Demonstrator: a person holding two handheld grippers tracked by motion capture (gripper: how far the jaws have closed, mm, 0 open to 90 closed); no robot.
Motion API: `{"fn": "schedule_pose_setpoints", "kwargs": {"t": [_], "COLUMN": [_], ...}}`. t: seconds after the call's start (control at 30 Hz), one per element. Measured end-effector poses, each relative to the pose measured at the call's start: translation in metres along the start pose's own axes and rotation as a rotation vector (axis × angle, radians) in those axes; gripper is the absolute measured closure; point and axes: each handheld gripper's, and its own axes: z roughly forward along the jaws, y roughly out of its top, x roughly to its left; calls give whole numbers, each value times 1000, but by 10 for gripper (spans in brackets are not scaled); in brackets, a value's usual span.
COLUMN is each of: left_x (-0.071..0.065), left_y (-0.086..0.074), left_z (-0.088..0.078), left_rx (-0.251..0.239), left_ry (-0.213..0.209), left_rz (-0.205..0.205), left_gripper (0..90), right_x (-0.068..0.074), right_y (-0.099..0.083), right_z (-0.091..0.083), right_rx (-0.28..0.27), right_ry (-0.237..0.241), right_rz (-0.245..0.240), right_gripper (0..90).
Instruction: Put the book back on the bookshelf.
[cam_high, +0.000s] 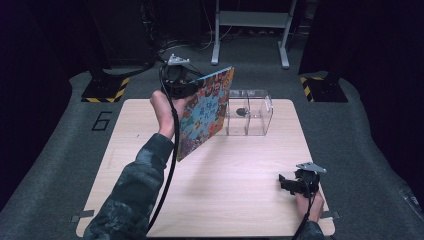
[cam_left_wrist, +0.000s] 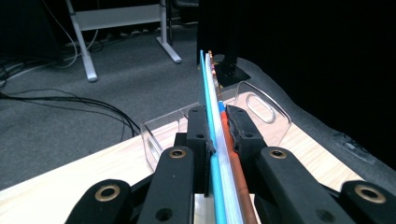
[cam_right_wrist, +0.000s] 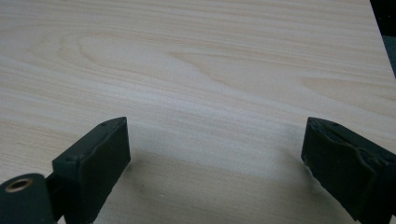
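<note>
High view: a colourful book (cam_high: 206, 112) is seen pinched by the left hand-held gripper (cam_high: 184, 86), raised tilted beside a clear box (cam_high: 248, 113) on the counter (cam_high: 235, 170). Left gripper view reveals its page edges clamped. Right gripper view shows the right hand-held gripper (cam_right_wrist: 212, 163) spread, nothing between.

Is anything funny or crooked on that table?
Nothing is broken or spilled. The colourful book hangs tilted in the air, pinched by the left hand-held gripper, beside the clear plastic box standing straight on the table.
</note>
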Motion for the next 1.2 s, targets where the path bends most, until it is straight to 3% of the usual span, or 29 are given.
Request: {"fn": "schedule_pose_setpoints", "kwargs": {"t": [0.27, 0.47, 0.9, 1.2], "left_x": [3, 6, 3, 4], "left_y": [-6, -13, -19, -15], "left_z": [19, 31, 41, 53], "left_rx": [-41, -75, -181, -179], "left_ry": [51, 61, 87, 85], "left_rz": [-14, -49, -53, -41], "left_gripper": [810, 810, 811, 812], "right_x": [0, 1, 1, 1], "right_y": [0, 0, 0, 0], "right_z": [0, 1, 1, 1], "right_rx": [5, 9, 7, 7], "right_ry": [0, -5, -5, -6], "right_rz": [-2, -7, -10, -10], "right_gripper": [73, 77, 78, 78]}}
